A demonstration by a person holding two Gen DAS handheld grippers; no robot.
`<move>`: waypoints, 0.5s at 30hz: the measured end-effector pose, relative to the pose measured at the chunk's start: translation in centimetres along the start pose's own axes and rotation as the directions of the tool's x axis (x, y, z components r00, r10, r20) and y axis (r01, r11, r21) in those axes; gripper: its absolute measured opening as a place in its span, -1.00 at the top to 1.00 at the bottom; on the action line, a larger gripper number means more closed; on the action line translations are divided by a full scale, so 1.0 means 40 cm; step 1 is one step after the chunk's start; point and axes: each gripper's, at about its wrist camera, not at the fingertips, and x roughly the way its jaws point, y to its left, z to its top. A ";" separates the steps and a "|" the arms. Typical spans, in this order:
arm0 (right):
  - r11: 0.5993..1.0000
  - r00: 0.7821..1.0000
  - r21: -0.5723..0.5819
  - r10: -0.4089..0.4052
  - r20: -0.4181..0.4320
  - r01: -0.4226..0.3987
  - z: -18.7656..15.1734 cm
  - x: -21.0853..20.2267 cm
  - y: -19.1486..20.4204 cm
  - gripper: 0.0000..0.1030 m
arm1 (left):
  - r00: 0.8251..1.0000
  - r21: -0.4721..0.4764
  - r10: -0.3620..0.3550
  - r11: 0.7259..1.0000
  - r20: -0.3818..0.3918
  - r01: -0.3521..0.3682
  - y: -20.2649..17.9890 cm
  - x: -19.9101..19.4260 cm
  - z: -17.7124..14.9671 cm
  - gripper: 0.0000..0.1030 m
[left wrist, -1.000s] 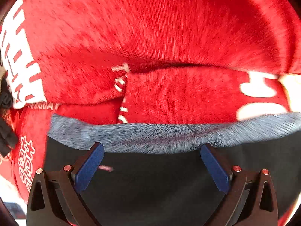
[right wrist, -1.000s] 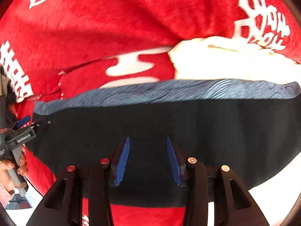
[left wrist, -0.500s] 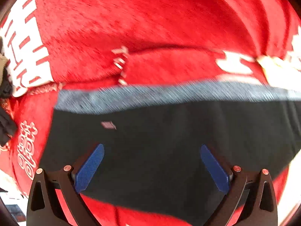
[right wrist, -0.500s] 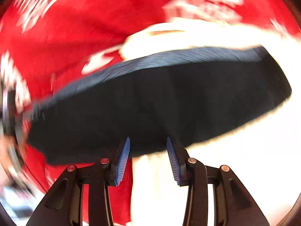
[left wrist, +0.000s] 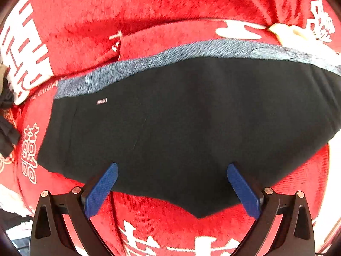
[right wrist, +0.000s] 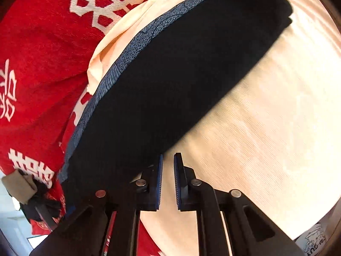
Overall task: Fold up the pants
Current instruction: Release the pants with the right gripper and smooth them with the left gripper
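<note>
Black pants (left wrist: 191, 123): lying on red cloth (left wrist: 149, 6).
Left gripper (left wrist: 172, 189): spread wide, empty, over the hem.
Right gripper (right wrist: 168, 179): closing, nothing between.
Right view only: cream cloth (right wrist: 266, 128) beside pants.

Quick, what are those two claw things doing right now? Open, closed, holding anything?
Left gripper: jaws wide open over the black pants, gripping nothing.
Right gripper: jaws closing, nearly together, nothing between them, beside the pants' edge over the cream cloth.
</note>
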 end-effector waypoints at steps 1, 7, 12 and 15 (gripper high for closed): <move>1.000 1.000 -0.003 0.005 -0.017 -0.005 -0.009 -0.005 -0.008 0.76 | 1.000 0.009 -0.002 1.000 0.004 0.002 -0.015 -0.016 0.005 -1.00; 1.000 1.000 0.008 -0.004 -0.021 0.004 -0.024 -0.053 -0.063 0.71 | 0.998 0.058 -0.069 0.996 0.012 0.068 -0.142 -0.088 0.036 -1.00; 0.999 1.000 0.044 0.012 0.024 -0.013 0.027 -0.097 -0.120 0.47 | 0.992 0.120 -0.127 0.985 0.010 0.124 -0.305 -0.119 0.075 -1.00; 0.998 0.999 0.063 0.017 0.042 -0.019 0.066 -0.118 -0.164 0.47 | 0.988 0.148 -0.154 0.977 0.012 0.151 -0.405 -0.136 0.107 -1.00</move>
